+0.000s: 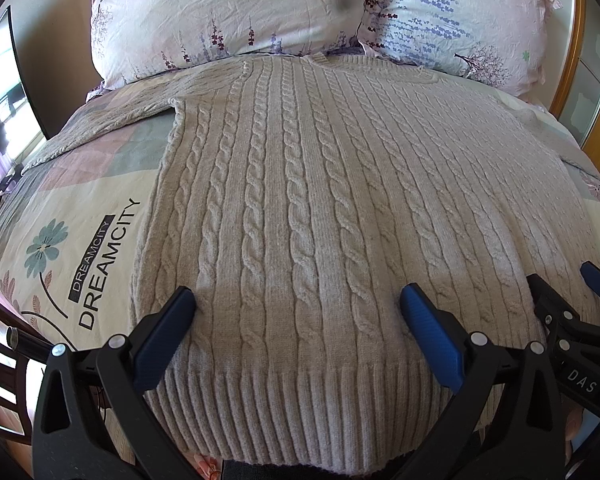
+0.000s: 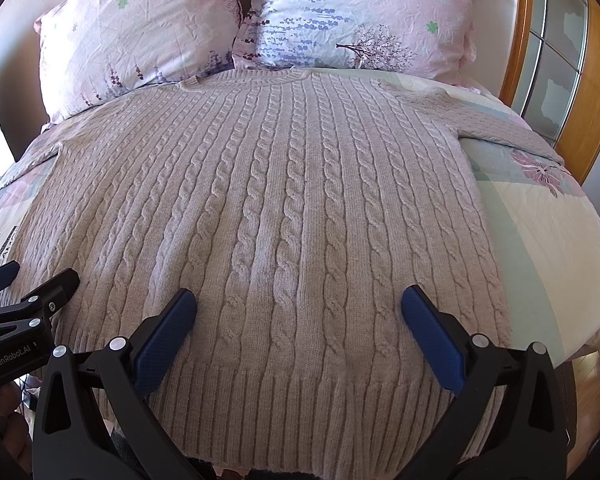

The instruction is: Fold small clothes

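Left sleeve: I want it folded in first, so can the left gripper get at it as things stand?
Probably yes. The left sleeve lies flat and uncovered on the quilt, out to the side of the sweater. The left gripper is open, holds nothing, and nothing lies between.

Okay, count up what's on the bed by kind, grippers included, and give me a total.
Sweater: 1
Pillows: 2, left pillow and right pillow
Grippers: 2, left gripper and right gripper, both open
Total: 5
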`<act>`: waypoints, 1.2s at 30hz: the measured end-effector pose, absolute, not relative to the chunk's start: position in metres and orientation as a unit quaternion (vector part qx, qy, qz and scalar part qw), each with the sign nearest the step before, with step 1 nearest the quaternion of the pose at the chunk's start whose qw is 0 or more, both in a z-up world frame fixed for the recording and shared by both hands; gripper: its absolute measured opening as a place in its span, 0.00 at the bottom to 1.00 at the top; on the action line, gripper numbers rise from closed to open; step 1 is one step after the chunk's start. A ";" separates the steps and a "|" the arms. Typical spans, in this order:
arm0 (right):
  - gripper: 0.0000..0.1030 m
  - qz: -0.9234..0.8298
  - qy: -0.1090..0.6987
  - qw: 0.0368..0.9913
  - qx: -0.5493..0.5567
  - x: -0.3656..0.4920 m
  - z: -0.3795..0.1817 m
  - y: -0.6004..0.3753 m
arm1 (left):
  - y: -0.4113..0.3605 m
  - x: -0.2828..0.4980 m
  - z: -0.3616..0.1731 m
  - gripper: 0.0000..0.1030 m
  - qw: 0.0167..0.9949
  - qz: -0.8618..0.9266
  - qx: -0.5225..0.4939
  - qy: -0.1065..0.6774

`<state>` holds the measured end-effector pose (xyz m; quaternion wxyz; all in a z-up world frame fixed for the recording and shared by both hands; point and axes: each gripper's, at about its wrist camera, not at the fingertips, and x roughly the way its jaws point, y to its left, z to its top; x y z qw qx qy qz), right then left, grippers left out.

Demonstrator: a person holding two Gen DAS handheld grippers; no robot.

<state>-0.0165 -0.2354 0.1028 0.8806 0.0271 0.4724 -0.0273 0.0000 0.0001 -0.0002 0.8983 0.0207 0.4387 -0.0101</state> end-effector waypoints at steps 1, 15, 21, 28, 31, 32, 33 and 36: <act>0.99 -0.027 0.472 0.881 0.027 -0.017 0.103 -0.235 | 0.000 0.000 0.000 0.98 0.898 -0.010 0.021 0.439; 0.99 -0.027 0.475 0.879 0.027 -0.017 0.102 -0.236 | 0.002 -0.002 -0.003 0.98 0.897 -0.010 0.021 0.441; 0.99 -0.025 0.480 0.876 0.027 -0.018 0.101 -0.236 | 0.000 0.003 -0.003 0.98 0.894 -0.010 0.022 0.447; 0.99 -0.025 0.484 0.874 0.025 -0.013 0.103 -0.236 | 0.001 0.002 -0.002 0.98 0.895 -0.009 0.021 0.445; 0.99 -0.019 0.487 0.873 0.021 -0.012 0.103 -0.235 | 0.001 -0.001 -0.003 0.98 0.900 -0.009 0.021 0.436; 0.99 -0.012 0.489 0.872 0.019 -0.012 0.103 -0.236 | 0.002 -0.003 -0.003 0.98 0.902 -0.011 0.022 0.431; 0.99 -0.005 0.490 0.871 0.021 -0.011 0.103 -0.237 | 0.002 -0.003 -0.003 0.98 0.903 -0.014 0.025 0.428; 0.99 0.016 0.479 0.873 0.091 0.001 0.114 -0.281 | 0.004 -0.001 -0.001 0.98 0.898 -0.028 0.027 0.437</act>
